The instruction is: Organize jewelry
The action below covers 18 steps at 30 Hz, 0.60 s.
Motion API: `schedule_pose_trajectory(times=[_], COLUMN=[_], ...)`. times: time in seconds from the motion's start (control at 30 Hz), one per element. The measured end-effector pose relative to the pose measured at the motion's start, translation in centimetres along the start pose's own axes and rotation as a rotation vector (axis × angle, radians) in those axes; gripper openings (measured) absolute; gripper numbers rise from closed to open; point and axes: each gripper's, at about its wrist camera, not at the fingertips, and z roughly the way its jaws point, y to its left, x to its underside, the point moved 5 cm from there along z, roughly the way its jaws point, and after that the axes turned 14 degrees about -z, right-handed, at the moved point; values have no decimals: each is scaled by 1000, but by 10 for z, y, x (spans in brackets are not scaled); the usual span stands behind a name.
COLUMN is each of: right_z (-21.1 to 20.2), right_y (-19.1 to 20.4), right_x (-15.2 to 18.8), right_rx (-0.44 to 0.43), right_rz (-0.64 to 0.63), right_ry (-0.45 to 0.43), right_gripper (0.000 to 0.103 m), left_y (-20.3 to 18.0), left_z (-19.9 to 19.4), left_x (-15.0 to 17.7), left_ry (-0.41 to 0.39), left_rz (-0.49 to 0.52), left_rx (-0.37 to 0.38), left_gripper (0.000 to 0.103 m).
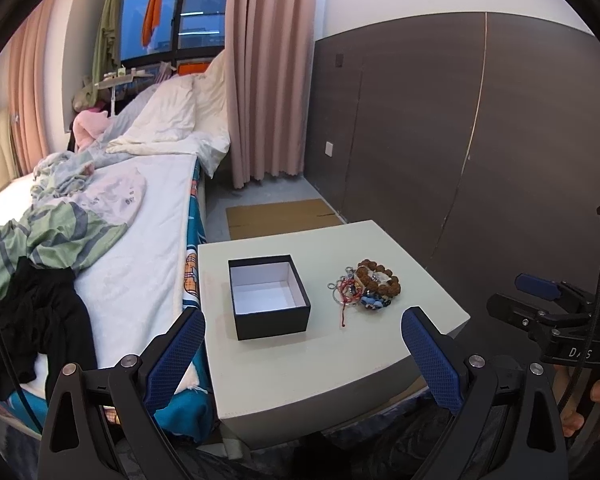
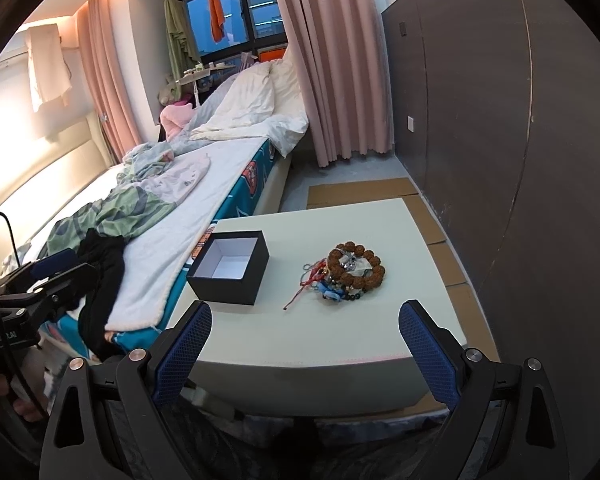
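Observation:
A black box [image 1: 269,297] [image 2: 229,267] with a white inside stands open and empty on a pale low table [image 1: 320,368] [image 2: 320,332]. To its right lies a jewelry pile [image 1: 365,285] [image 2: 343,271]: a brown bead bracelet, a red cord, key rings, blue and dark beads. My left gripper [image 1: 304,322] hangs open above the table's near edge, short of the box, nothing between its blue pads. My right gripper [image 2: 305,316] is open too, over the near edge, short of the pile. Each gripper shows at the side of the other's view.
A bed [image 1: 132,216] [image 2: 172,216] with crumpled clothes and bedding runs along the table's left side. A dark panelled wall [image 1: 460,140] [image 2: 520,140] stands to the right. Flattened cardboard [image 1: 280,216] [image 2: 360,192] lies on the floor beyond the table, pink curtains [image 1: 268,68] behind it.

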Motion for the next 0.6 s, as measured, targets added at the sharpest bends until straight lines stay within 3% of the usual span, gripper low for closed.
schedule_pose_trajectory(times=[0.6], right_z=[-6], right_y=[5], right_x=[-3], right_rx=[-3], right_rz=[1], right_ry=[-18], right_gripper=[95], left_y=[0], left_z=[-16], left_x=[4], left_ry=[-29], left_rz=[2], left_rx=[3], left_gripper=[99])
